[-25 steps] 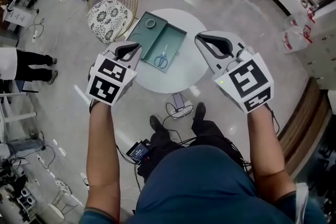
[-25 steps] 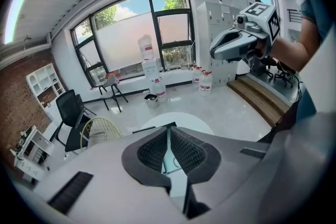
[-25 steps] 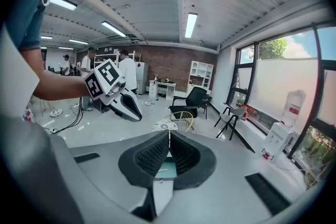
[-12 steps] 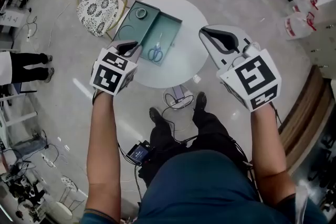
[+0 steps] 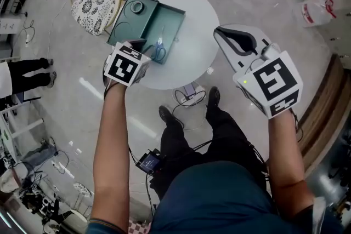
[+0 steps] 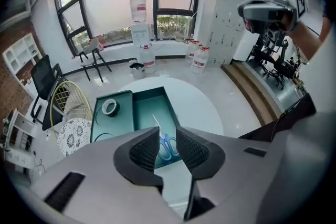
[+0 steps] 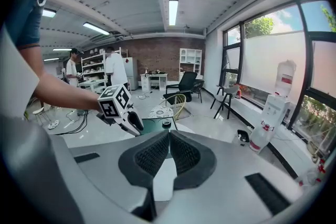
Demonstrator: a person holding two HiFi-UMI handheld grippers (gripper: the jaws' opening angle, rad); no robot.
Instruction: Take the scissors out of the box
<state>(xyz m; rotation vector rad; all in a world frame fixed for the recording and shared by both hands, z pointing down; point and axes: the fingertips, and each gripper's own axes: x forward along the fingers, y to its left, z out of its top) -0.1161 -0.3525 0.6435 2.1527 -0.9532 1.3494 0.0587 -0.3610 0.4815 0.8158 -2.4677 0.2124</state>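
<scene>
None of it is done: scissors lie in the box, just below the left tongs, whose empty jaws are opening; right tongs, closed and empty, hang well aside.

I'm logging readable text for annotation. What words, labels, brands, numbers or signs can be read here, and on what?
No text is readable in any view.
Red labels on the water bottles: too blurred to read.
The marker cubes on the left tool (jaws opening, nothing between them) and the right tool: black-and-white patterns, no letters.
On the box and the scissors: no print visible.
</scene>
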